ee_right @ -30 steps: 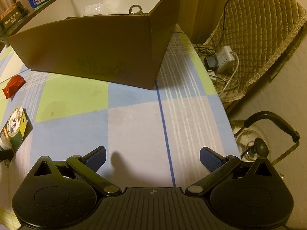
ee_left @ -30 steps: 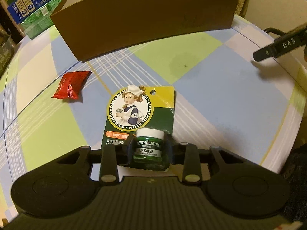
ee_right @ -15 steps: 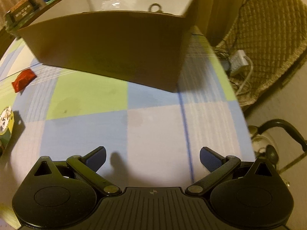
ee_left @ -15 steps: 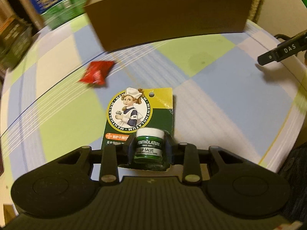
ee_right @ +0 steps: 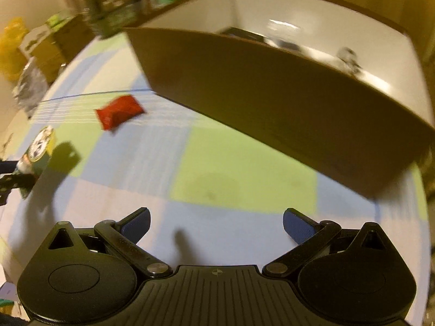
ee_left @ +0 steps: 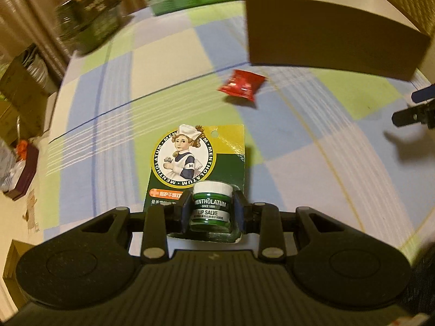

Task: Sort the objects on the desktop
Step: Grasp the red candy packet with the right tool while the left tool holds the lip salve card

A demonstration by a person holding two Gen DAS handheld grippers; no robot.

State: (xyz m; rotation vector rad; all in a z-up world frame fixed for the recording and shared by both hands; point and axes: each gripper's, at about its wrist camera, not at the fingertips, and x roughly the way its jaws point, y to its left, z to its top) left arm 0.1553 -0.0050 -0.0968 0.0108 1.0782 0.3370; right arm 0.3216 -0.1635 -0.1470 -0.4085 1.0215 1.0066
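My left gripper [ee_left: 212, 210] is shut on a carded lip salve pack [ee_left: 198, 160], its pads pressing both sides of the small green jar; the card hangs above the checked tablecloth. The same pack [ee_right: 40, 146] shows at the left edge of the right wrist view. A red snack packet [ee_left: 242, 85] lies on the cloth beyond it, near the brown cardboard box [ee_left: 326, 43]. My right gripper [ee_right: 216, 224] stands open with nothing between its fingers, facing the box [ee_right: 272, 103] and the red packet [ee_right: 119, 115]. The box holds several blurred items.
Green and dark boxes [ee_left: 89, 21] stand along the far left edge of the table [ee_left: 163, 54]. More cartons and clutter [ee_left: 21, 89] sit off the table's left side. The right gripper's fingertip [ee_left: 413, 114] pokes in at the right of the left wrist view.
Both grippers have swung and rolled left: the box and red packet slid rightward in both views. The lip salve pack has risen off the cloth in the left gripper. The right gripper stays open.
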